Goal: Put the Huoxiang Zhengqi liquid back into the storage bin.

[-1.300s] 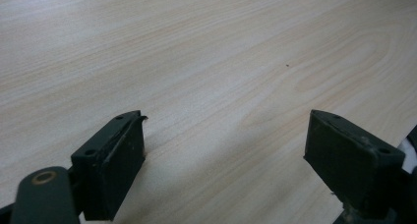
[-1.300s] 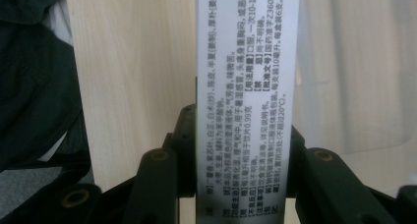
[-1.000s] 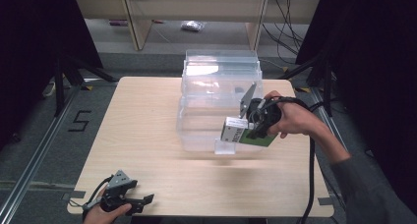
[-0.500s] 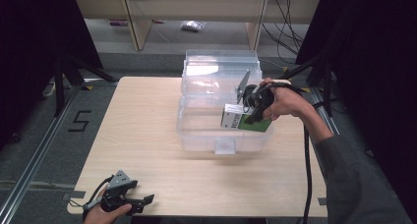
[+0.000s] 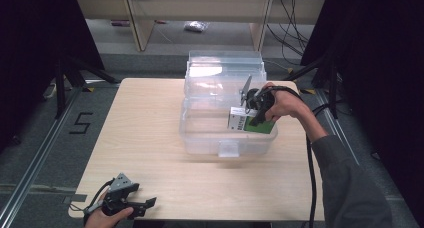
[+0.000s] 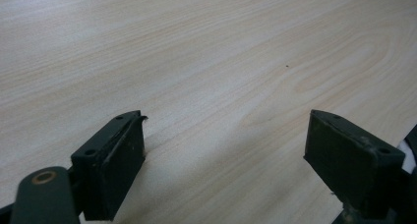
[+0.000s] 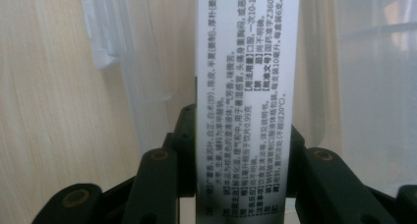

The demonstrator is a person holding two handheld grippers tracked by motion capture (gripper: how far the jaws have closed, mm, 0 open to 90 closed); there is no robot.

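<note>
A green and white carton [image 5: 250, 123] hangs inside the clear plastic bin [image 5: 200, 138] near its right wall, with my right gripper [image 5: 254, 119] shut on it. In the right gripper view the carton's white printed side [image 7: 246, 101] stands between the two black jaws, and my right gripper [image 7: 241, 184] clamps it from both sides. My left gripper [image 5: 142, 206] rests low at the table's front left corner, held by a hand. Its jaws stand wide apart over bare wood in the left gripper view, so the left gripper [image 6: 226, 150] is open with nothing in it.
The bin's clear lid [image 5: 225, 70] stands tilted up behind it at the table's far edge. The wooden table [image 5: 140, 118] has bare room left of the bin and along the front. Shelving and cables lie on the floor beyond.
My right gripper has carried the carton from in front of the bin's right front up and back, then down into the bin. The left gripper has stayed still.
</note>
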